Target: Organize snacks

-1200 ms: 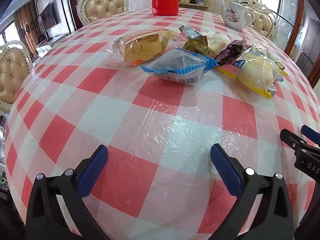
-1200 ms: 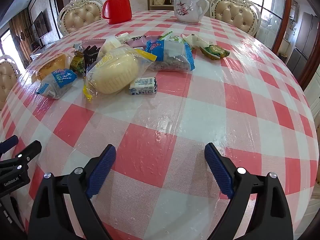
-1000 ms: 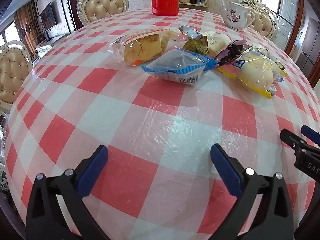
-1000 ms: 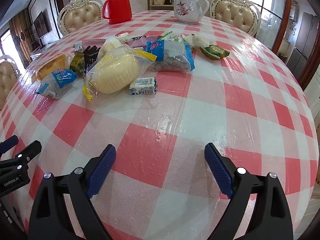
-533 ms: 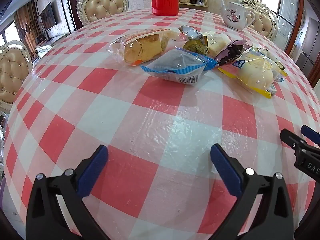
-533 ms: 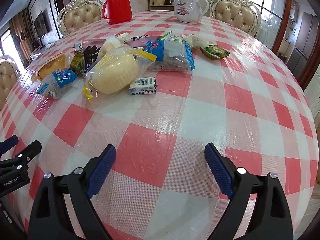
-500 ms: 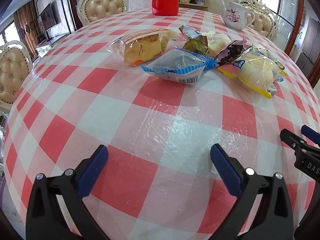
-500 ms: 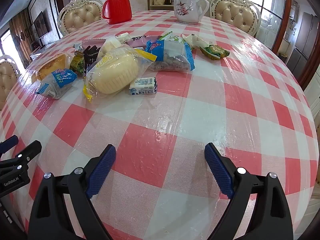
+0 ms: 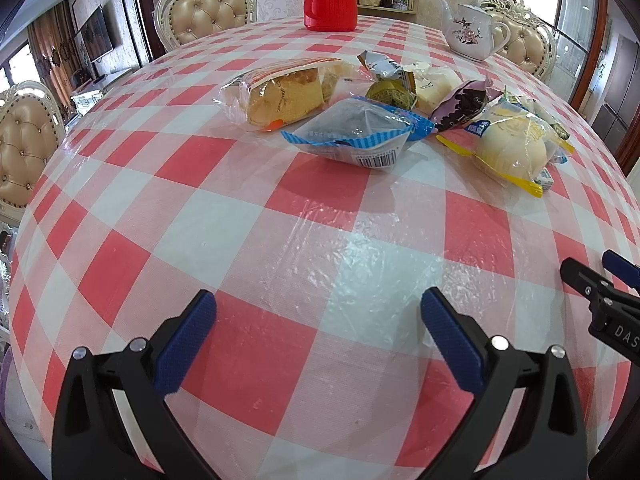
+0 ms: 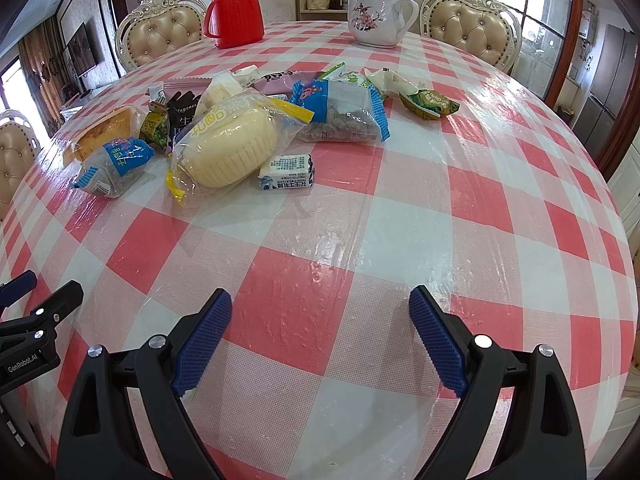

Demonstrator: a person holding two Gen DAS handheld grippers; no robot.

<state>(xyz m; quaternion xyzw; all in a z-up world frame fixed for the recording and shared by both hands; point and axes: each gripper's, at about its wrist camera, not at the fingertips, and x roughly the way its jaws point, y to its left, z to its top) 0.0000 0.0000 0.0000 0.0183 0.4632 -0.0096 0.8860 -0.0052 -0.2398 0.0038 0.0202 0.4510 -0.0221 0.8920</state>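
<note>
Nothing is shifting between the earlier pictures and now: both grippers are hovering where they were, and the snacks are lying undisturbed. Left gripper (image 9: 318,336) and right gripper (image 10: 320,336) are both holding their blue-padded jaws spread wide with nothing between them, poised low above the checked tablecloth (image 10: 460,208). From the right wrist camera, the snack pile is sitting at about eleven o'clock, well apart: a yellow-trimmed cheese bun bag (image 10: 232,146) with a small white-and-blue packet (image 10: 286,172) touching its near side. From the left camera, a blue-edged pouch (image 9: 356,132) is lying nearest, at twelve o'clock. Sorting is seemingly not yet starting; the next move is likely calling for one gripper reaching forward and closing on the nearest loose packet.
</note>
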